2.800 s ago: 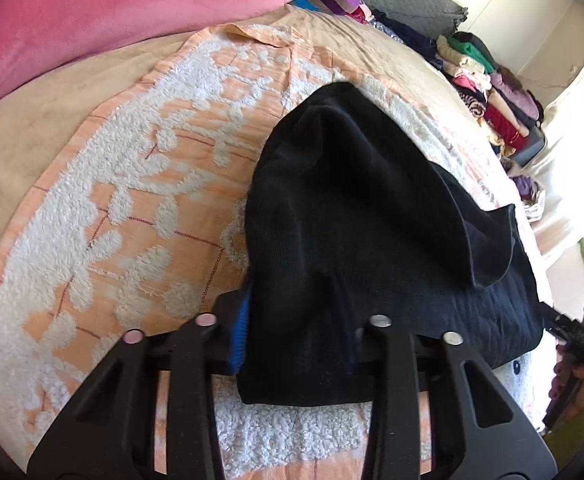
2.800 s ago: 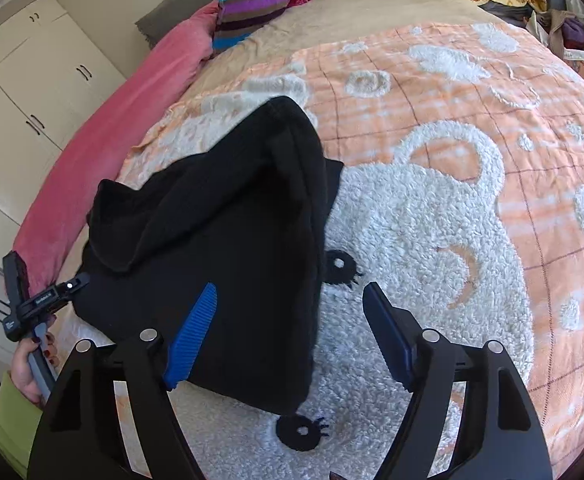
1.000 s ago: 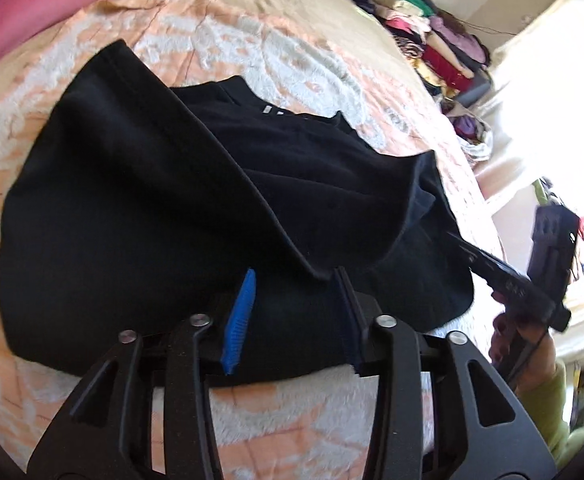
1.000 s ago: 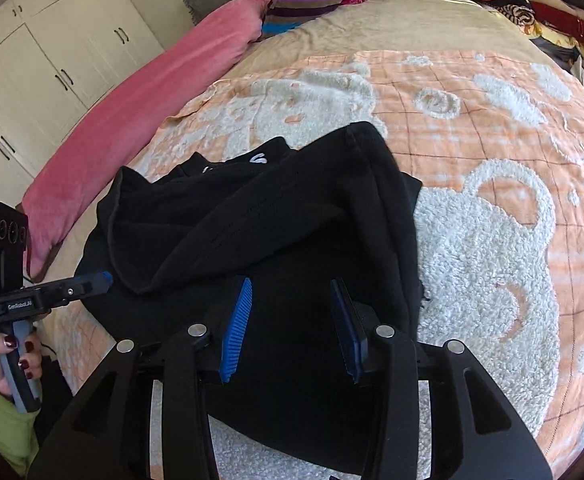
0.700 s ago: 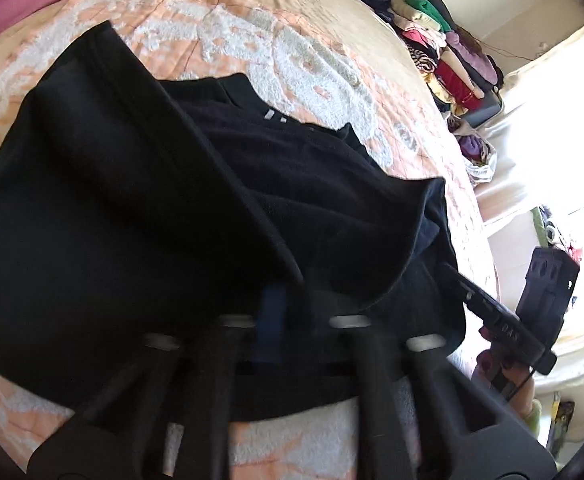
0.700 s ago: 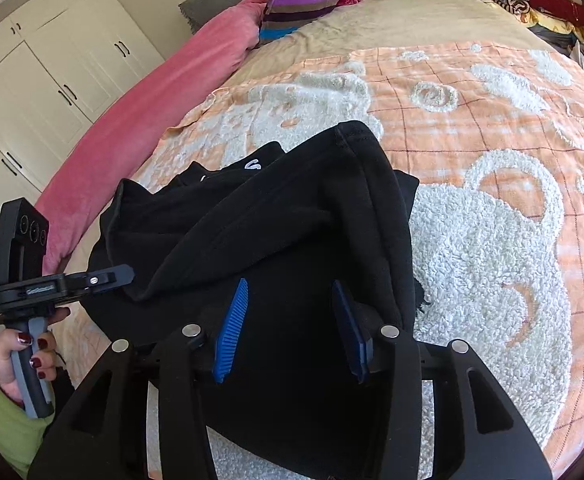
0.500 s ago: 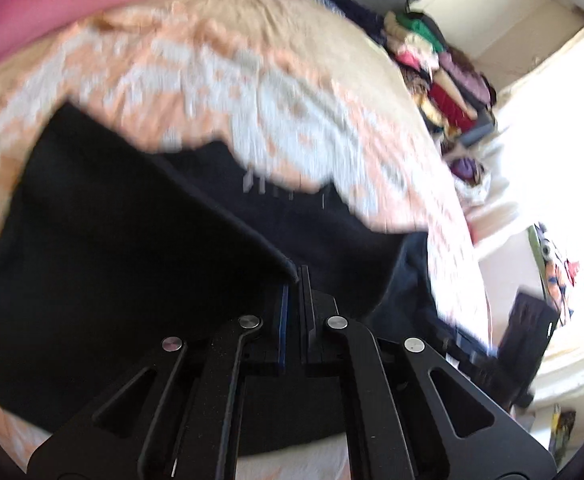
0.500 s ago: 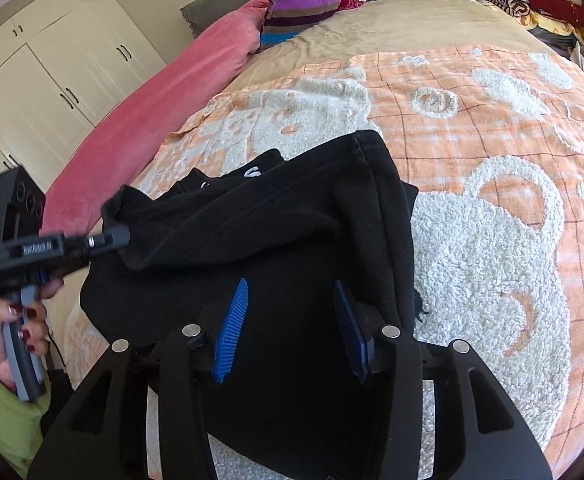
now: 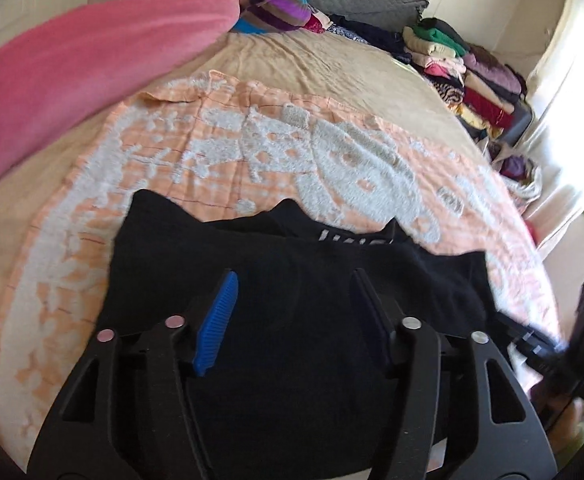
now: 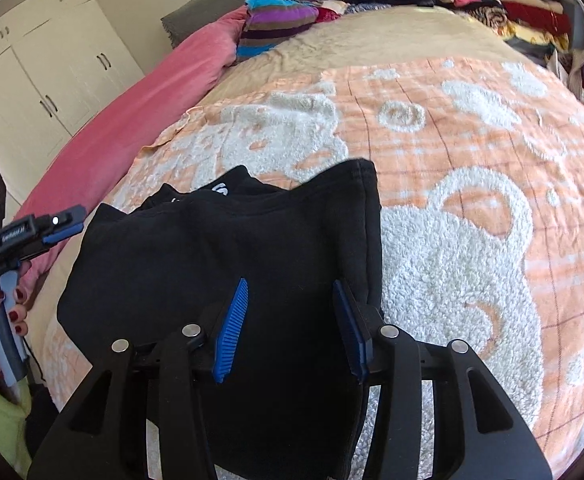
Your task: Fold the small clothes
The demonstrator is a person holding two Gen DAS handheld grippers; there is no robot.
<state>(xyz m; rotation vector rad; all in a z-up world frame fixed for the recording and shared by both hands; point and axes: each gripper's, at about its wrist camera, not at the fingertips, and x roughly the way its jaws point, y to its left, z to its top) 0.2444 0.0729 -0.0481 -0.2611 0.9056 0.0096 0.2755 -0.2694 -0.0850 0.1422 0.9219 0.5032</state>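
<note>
Black garment (image 9: 292, 320) folded on orange blanket (image 9: 252, 152), left gripper (image 9: 292, 312) jaws opening.

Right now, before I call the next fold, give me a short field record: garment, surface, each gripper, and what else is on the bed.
garment: black garment, lying partly folded, white lettering at its far edge
surface: orange and white blanket over a beige sheet
left gripper: jaws opening above the garment, nothing pinched between the pads
right gripper: jaws apart over the garment's near part, pads not seen pressing on cloth
other items: pink bolster, striped pillow, stacks of folded clothes at the far edge
</note>
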